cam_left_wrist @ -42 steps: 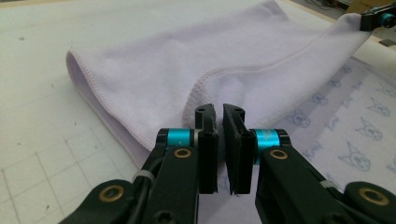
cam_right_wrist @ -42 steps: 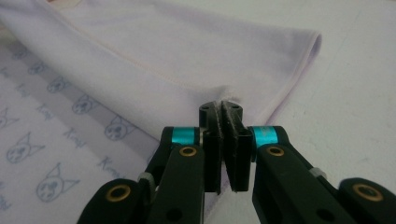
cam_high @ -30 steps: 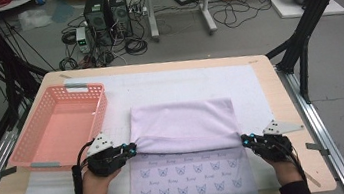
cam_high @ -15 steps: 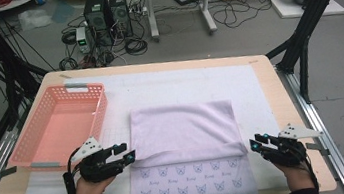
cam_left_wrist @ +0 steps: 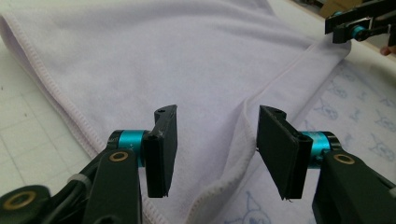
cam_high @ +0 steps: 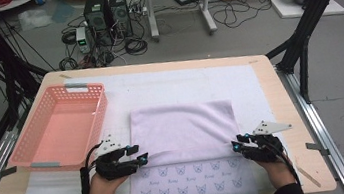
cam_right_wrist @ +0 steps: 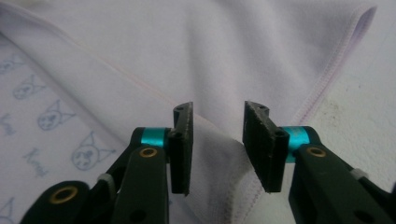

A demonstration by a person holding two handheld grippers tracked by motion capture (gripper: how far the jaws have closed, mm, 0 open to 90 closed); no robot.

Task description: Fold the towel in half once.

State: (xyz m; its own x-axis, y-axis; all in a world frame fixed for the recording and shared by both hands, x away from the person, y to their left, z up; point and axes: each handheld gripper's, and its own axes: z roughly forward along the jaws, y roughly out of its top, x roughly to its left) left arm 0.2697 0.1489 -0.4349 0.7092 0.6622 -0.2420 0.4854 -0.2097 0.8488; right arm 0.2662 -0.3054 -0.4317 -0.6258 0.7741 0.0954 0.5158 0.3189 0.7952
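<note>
We see the lilac towel (cam_high: 183, 131) lying flat in the middle of the surface (cam_high: 281, 97), its far part folded toward us over the near part, whose cat-face print shows along the front. The left gripper (cam_high: 140, 159) sits at the left end of the folded edge and the right gripper (cam_high: 235, 145) at the right end. Both sets of jaws have just been opening and now stand spread, the cloth's hem lying loose between them, pinched by neither. A pink basket (cam_high: 58, 129) stands just beside the towel, on its left.
</note>
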